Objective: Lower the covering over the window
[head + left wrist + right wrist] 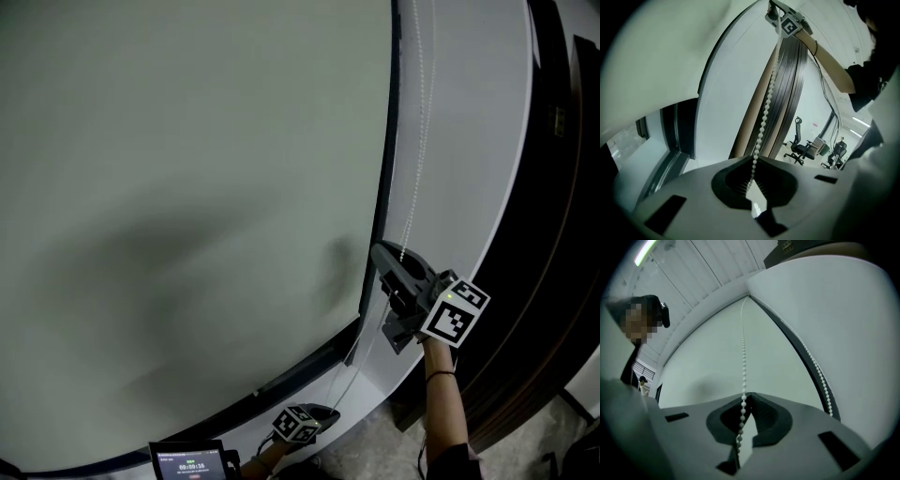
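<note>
A pale roller blind (187, 187) hangs over nearly the whole window. A white bead chain (419, 122) runs down its right edge. My right gripper (378, 249) is shut on this chain beside the blind's edge; in the right gripper view the beads (743, 348) pass between the closed jaws of that gripper (744, 397), and a second strand (818, 373) hangs free to the right. Lower down, near the sill, my left gripper (328, 411) is shut on the same chain (766, 108), pinched at its tips (753, 161). The chain rises from there to the right gripper (787, 21).
A dark window frame (309, 366) shows below the blind's bottom edge. A dark panel (562, 187) stands at the right. A small screen (187, 462) sits at the bottom edge. Office chairs (801, 147) stand far behind. The person's arm (448, 403) reaches up to the right gripper.
</note>
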Available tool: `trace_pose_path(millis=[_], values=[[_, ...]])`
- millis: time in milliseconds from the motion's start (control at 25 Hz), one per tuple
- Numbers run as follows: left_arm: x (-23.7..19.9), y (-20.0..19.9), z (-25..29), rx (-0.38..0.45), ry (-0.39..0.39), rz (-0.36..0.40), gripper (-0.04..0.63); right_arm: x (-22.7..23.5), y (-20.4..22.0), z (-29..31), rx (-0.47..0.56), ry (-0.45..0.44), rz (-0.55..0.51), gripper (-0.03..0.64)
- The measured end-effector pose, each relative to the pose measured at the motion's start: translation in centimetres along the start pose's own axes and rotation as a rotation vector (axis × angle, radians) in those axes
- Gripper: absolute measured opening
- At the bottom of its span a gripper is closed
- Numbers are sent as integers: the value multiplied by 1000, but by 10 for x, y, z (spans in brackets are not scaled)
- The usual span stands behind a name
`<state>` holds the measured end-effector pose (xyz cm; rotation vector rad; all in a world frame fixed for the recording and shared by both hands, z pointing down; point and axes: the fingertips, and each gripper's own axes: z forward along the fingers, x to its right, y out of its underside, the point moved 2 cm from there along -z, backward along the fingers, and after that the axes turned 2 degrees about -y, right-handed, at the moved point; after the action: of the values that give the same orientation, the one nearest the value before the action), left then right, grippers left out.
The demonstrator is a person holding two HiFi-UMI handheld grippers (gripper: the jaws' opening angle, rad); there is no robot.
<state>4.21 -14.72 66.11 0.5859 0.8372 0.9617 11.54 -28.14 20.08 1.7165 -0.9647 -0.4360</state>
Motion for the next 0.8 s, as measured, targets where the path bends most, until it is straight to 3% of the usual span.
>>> trace_pose_path(millis=[120,200,400,640,800], values=[[-6,6,-7,16,-20,-21,0,-3,5,-6,-7,8,4,9],[-15,-8,-12,77,-42,-37,0,0,13,-7,-44,41,-40,9],[-36,-90,-28,304,-40,23,3,15,29,-12,-82,66,-97,9],[-25,-155,-60,444,-20,125,3,3,32,-17,-83,54,-112,53],[-7,-203,-110,637,-15,130,69,-10,30,-26,-76,75,-89,15]])
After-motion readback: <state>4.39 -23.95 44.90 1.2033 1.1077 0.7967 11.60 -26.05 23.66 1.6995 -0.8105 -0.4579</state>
